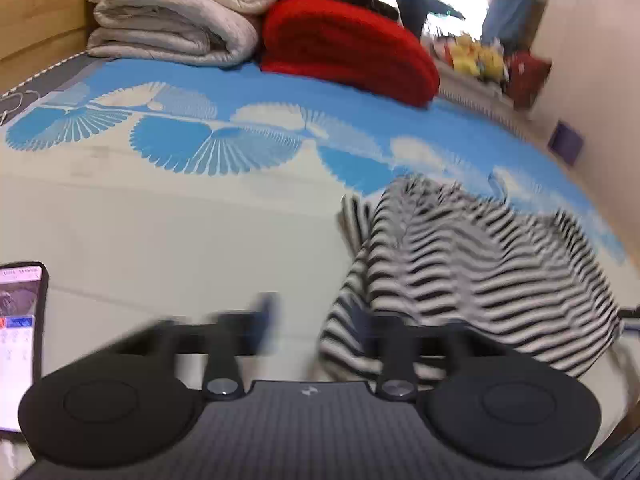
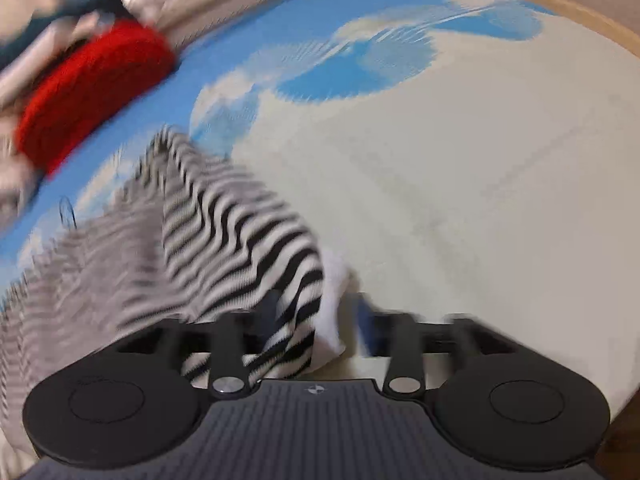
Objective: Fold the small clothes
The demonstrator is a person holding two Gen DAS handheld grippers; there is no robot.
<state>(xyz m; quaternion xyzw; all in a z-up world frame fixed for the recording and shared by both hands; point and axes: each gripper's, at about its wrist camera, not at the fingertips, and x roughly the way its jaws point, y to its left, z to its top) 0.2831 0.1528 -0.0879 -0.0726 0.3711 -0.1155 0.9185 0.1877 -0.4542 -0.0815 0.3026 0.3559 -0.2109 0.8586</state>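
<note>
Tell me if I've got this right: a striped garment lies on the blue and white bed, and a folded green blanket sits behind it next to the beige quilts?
Nearly. The blanket is red, not green; the left wrist view shows it clearly beside the beige quilts. The rest holds: the striped garment is on the blue and white bed.

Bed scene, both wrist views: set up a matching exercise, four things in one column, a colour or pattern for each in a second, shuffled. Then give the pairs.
Things:
1. small garment
2. knitted bundle
3. folded quilt
4. bed sheet

Looks:
A. cream with blue fan prints
B. solid red
C. black and white stripes
D. plain off-white, stacked in thick folds

Pairs: 1-C, 2-B, 3-D, 4-A
</note>
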